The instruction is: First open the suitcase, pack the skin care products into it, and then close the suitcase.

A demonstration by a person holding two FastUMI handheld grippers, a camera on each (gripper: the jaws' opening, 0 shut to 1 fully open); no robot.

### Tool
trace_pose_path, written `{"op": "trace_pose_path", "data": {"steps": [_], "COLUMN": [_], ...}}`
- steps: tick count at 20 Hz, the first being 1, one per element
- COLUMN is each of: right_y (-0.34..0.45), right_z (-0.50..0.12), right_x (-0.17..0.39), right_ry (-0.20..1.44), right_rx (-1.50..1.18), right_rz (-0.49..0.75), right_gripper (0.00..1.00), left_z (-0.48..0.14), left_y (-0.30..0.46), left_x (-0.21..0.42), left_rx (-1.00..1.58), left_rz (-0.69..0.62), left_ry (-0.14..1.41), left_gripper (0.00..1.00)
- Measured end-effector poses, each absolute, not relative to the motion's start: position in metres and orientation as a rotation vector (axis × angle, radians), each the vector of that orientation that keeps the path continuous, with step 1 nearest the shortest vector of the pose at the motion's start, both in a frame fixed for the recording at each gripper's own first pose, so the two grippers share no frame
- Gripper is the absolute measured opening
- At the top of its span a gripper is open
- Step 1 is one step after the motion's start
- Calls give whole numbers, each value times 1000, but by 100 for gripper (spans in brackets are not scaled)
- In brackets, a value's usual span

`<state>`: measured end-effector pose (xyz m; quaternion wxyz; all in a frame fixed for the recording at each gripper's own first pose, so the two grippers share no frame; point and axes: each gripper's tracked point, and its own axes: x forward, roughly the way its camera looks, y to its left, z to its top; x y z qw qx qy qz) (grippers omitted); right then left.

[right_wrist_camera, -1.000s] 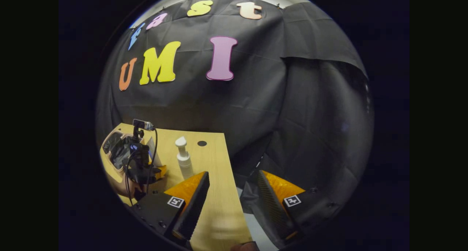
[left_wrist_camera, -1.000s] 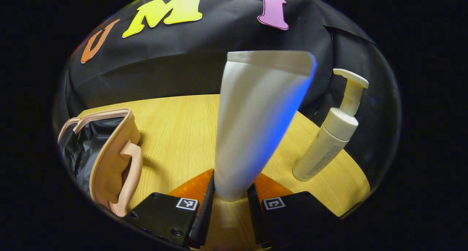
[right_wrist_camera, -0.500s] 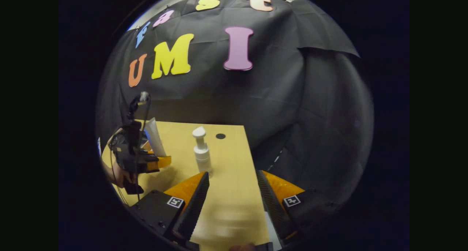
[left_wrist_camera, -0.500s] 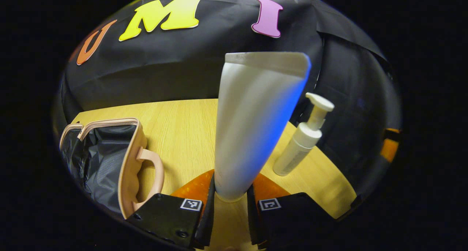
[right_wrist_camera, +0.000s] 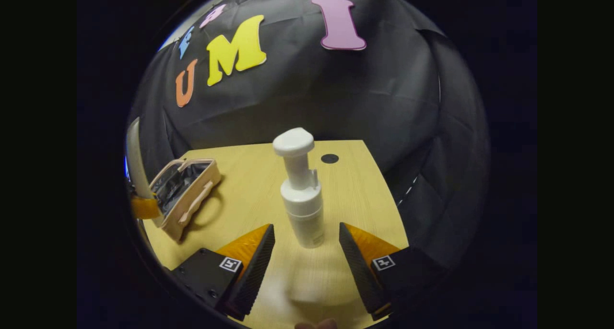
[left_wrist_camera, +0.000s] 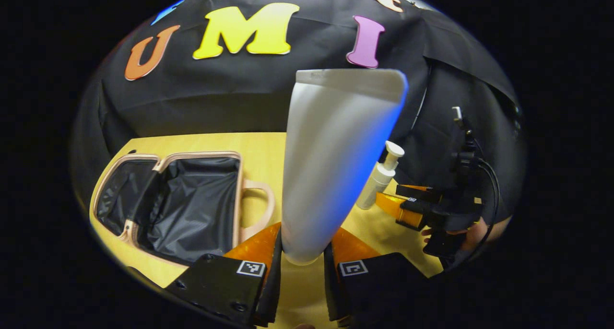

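1. The left hand-held gripper point(left_wrist_camera: 301, 271) is clenched on the low end of a white tube point(left_wrist_camera: 336, 151), which stands upright; it looks light and soft, so a firm squeeze may dent it.
2. The open suitcase point(left_wrist_camera: 192, 209) lies on the surface point(left_wrist_camera: 259, 146), just left of the tube.
3. The right hand-held gripper point(right_wrist_camera: 307, 262) is released, its fingers flanking the pump bottle point(right_wrist_camera: 301, 194) without touching. The bottle looks stiff and top-heavy, best gripped on its body.

I can't read any txt, brand or nr on my feeds. Tube point(left_wrist_camera: 336, 161) in my left gripper point(left_wrist_camera: 302, 266) has a plain face, pump bottle point(right_wrist_camera: 301, 194) too. Only signs: small square b/w marker tags point(left_wrist_camera: 251, 268) on gripper bodies, no legible chars.
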<state>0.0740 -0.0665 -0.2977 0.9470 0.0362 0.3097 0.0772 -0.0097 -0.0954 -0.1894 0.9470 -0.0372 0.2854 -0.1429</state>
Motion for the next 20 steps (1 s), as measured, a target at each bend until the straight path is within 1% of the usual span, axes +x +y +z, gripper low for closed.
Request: {"op": "trace_pose_path", "data": {"steps": [6, 9, 10, 11, 12, 13, 14, 17, 19, 20], "right_y": [-55, -54, -54, -53, -54, -54, -52, -46, -39, -37], "right_z": [-327, -333, -333, -337, -332, -331, -327, -301, -276, -263], "right_x": [97, 102, 106, 109, 107, 105, 104, 94, 81, 72], "right_ry": [687, 695, 694, 694, 694, 699, 701, 682, 673, 668], "right_rx": [90, 59, 56, 51, 38, 28, 35, 58, 91, 106], "right_rz": [170, 162, 157, 148, 144, 142, 144, 143, 159, 172], "right_gripper": [80, 68, 66, 53, 53, 49, 50, 47, 46, 46], "left_z": [-185, -179, -178, -179, -182, -185, -187, -187, -192, -199], "left_y": [-14, 19, 28, 36, 43, 51, 57, 75, 88, 91], "left_x": [-21, -22, -24, -23, -22, -20, -18, -5, 7, 10], "left_rx": [-120, -131, -141, -153, -167, -180, -201, -287, -282, -272], "left_rz": [-126, -91, -95, -100, -115, -130, -147, -183, -227, -267], "left_ry": [603, 605, 612, 623, 644, 663, 684, 721, 776, 832], "left_gripper": [42, 42, 42, 42, 42, 42, 42, 42, 42, 42]}}
